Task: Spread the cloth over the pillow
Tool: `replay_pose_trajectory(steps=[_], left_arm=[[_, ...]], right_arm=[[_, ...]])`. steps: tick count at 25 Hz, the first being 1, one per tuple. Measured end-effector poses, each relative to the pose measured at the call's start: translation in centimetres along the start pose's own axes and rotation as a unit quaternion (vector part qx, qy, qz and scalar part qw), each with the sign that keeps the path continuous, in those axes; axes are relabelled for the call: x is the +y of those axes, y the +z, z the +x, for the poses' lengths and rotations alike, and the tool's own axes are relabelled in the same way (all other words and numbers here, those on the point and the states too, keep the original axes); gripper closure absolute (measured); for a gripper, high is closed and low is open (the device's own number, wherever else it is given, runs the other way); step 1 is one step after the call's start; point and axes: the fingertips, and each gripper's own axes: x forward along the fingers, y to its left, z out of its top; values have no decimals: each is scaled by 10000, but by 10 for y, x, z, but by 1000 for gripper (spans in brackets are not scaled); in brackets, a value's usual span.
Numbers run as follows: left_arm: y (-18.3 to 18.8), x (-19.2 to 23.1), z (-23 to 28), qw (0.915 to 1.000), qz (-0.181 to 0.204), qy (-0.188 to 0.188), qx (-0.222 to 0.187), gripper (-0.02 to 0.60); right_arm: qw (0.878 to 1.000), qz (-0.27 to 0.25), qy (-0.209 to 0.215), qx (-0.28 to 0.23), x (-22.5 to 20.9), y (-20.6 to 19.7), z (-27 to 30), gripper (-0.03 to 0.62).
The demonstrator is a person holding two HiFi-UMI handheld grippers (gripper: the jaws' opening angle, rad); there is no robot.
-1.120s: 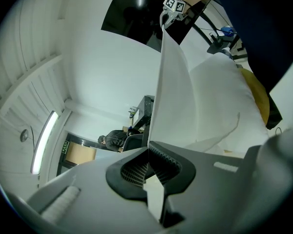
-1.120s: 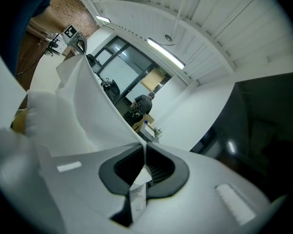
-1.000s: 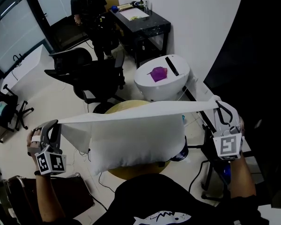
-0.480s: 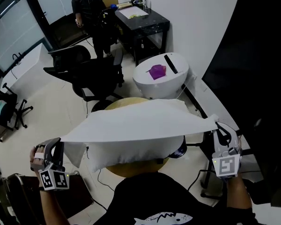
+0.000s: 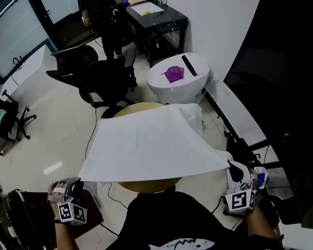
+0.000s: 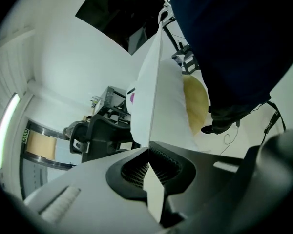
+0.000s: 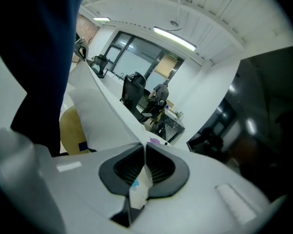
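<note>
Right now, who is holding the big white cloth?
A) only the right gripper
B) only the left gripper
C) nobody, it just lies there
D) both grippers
D: the left gripper and the right gripper each have their jaws shut on a corner of the white cloth.

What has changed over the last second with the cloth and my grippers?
The left gripper and right gripper came down and toward you, lowering the cloth from stretched in the air onto the pillow, which it now nearly covers. Nothing was released: both stay shut on the cloth's near corners. The round table has not moved.
</note>
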Motion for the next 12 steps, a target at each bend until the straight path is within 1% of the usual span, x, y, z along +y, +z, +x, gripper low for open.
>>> replay_pose_trajectory(steps=[2, 6, 8, 12], left_arm=[[-6, -30, 9, 9997, -17, -249, 35, 581], [-8, -77, 28, 9977, -258, -629, 7, 581], [-11, -98, 39, 9960, -218, -866, 84, 581], [-23, -138, 66, 9914, 4, -1293, 222, 581]], right_arm=[[9998, -18, 151, 120, 16, -17, 0, 582], [9983, 54, 441, 386, 52, -56, 2, 582], [9970, 78, 589, 504, 71, -74, 5, 582], [9938, 161, 810, 742, 105, -114, 19, 582]])
